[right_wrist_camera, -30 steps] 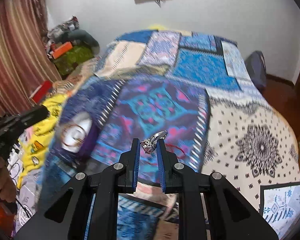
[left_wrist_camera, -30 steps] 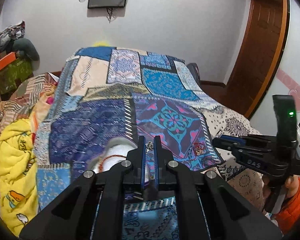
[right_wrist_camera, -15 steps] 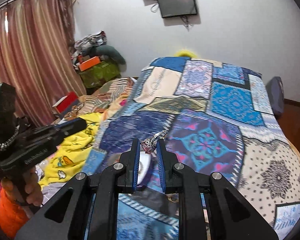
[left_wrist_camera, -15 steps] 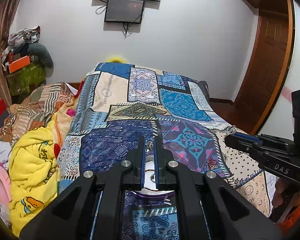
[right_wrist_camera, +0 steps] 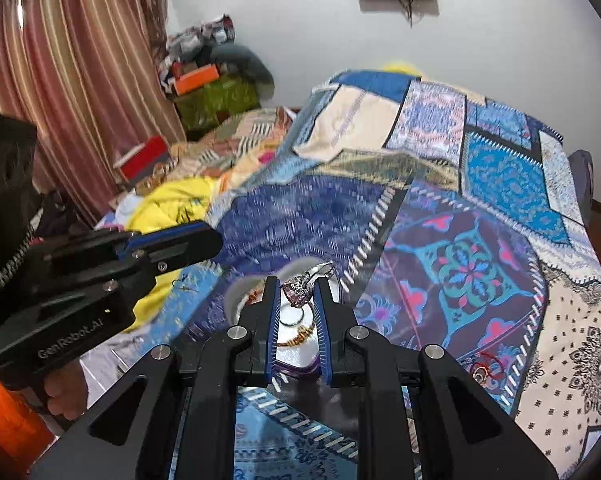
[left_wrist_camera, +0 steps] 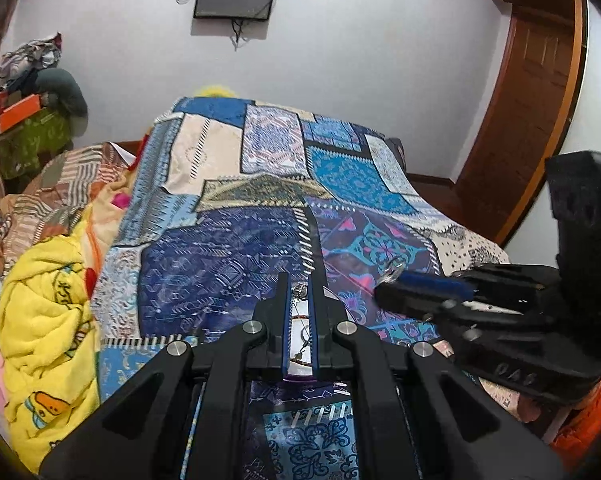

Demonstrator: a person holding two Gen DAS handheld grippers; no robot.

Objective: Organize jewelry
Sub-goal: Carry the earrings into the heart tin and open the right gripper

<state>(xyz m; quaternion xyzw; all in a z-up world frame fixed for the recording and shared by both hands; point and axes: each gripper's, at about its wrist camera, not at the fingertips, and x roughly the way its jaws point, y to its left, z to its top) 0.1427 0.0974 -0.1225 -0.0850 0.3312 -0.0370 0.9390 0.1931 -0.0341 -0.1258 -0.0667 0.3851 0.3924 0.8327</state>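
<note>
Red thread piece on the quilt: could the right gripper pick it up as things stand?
Probably not yet: the right gripper is shut on a ring, so its jaws are occupied. The red thread piece itself lies uncovered on the quilt.

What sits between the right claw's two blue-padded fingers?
A silver ring with a pinkish stone, pinched at the right claw tips above the white dish; right wrist view.

A silver ring [right_wrist_camera: 303, 282] with a pinkish stone is sitting tilted above a white oval dish [right_wrist_camera: 296, 344], where a brown beaded bracelet [right_wrist_camera: 298, 337] is lying. A small silver earring [left_wrist_camera: 299, 289] is dangling over the same dish.
</note>
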